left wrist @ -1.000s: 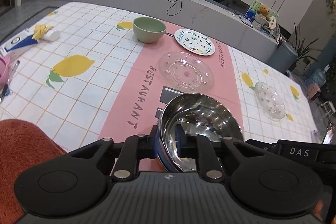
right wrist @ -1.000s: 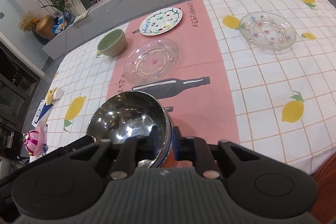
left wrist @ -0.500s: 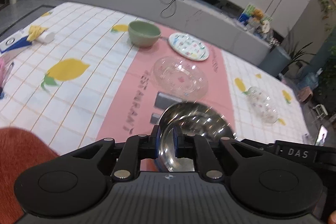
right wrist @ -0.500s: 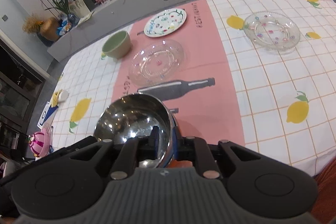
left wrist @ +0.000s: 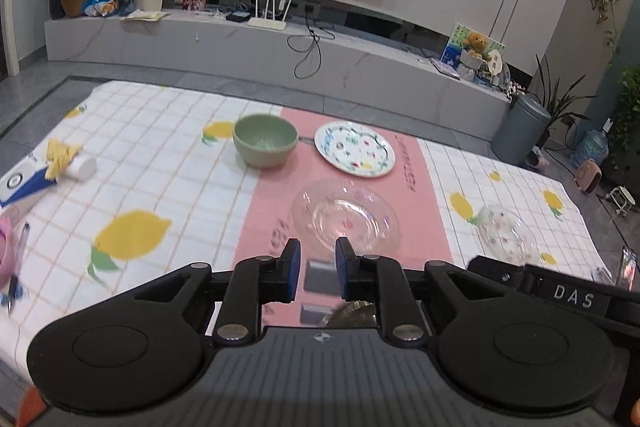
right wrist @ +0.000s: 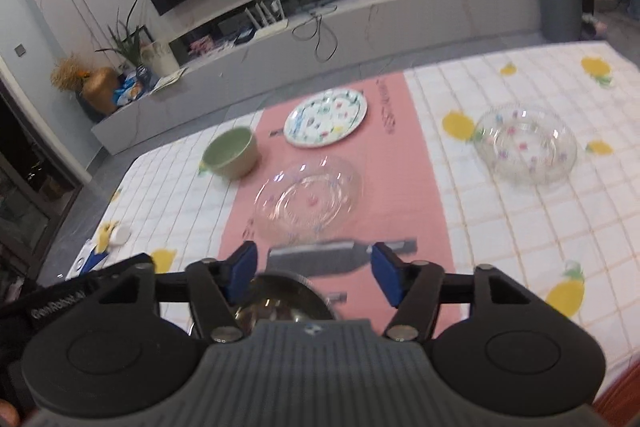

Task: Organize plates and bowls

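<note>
A steel bowl [right wrist: 280, 301] sits on the pink runner at the table's near edge, just below my right gripper [right wrist: 316, 269], which is open and empty above it. Only its rim shows in the left wrist view [left wrist: 354, 311], under my left gripper [left wrist: 316, 267], which is open with a narrow gap and empty. Farther off stand a green bowl [left wrist: 265, 140], a painted plate [left wrist: 354, 148], a clear glass plate [left wrist: 346, 217] on the runner, and a clear glass bowl [right wrist: 526, 145] at the right.
A lemon-print cloth [left wrist: 152, 163] covers the table. A white tube and blue card [left wrist: 48, 167] lie at the left edge, with a pink object and pen [left wrist: 12, 255] nearer. A TV bench [left wrist: 280, 47] stands beyond the table.
Both grippers have let go of the steel bowl, opened, and lifted back and up. The bowl now rests low at the near edge, mostly hidden under the grippers.
</note>
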